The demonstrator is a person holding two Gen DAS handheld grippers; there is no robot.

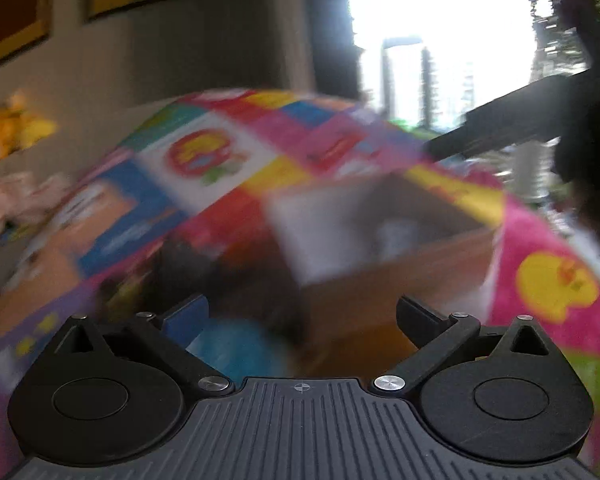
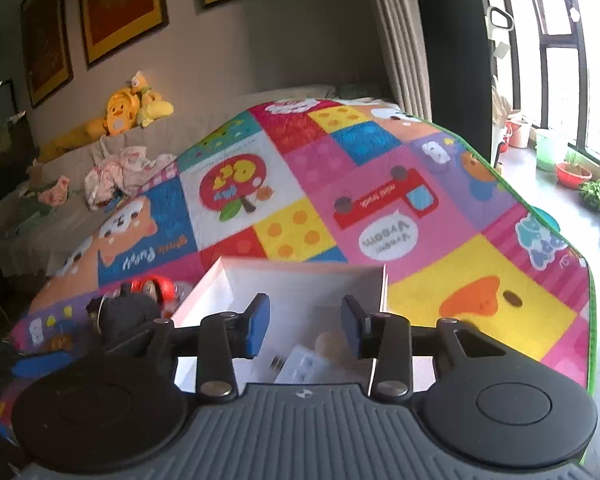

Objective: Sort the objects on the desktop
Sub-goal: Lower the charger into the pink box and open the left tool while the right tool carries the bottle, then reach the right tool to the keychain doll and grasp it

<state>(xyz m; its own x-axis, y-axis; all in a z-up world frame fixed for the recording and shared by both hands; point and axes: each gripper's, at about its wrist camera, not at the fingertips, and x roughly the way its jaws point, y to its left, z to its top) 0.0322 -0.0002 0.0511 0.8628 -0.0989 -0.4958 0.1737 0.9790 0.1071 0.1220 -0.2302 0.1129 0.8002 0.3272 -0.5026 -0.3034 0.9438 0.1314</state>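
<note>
A white open box (image 2: pixel 300 284) sits on the colourful play mat (image 2: pixel 380 208). It holds a pale round object (image 2: pixel 330 342) and a clear plastic tray (image 2: pixel 304 364). My right gripper (image 2: pixel 305 330) is open and empty, hovering over the box's near side. In the blurred left wrist view the same box (image 1: pixel 340 220) shows brown outer walls. My left gripper (image 1: pixel 302 314) is open wide just before the box, with a blurred blue object (image 1: pixel 232 348) and a dark object (image 1: pixel 188 264) by its left finger. The right gripper's arm (image 1: pixel 512 120) shows at upper right.
A pile of small items lies left of the box: a red ring-shaped thing (image 2: pixel 156 286) and a black object (image 2: pixel 128 316). A sofa (image 2: pixel 60 184) with yellow plush toys (image 2: pixel 128 110) and clothes stands behind. Plant pots (image 2: pixel 572 172) line the window sill at right.
</note>
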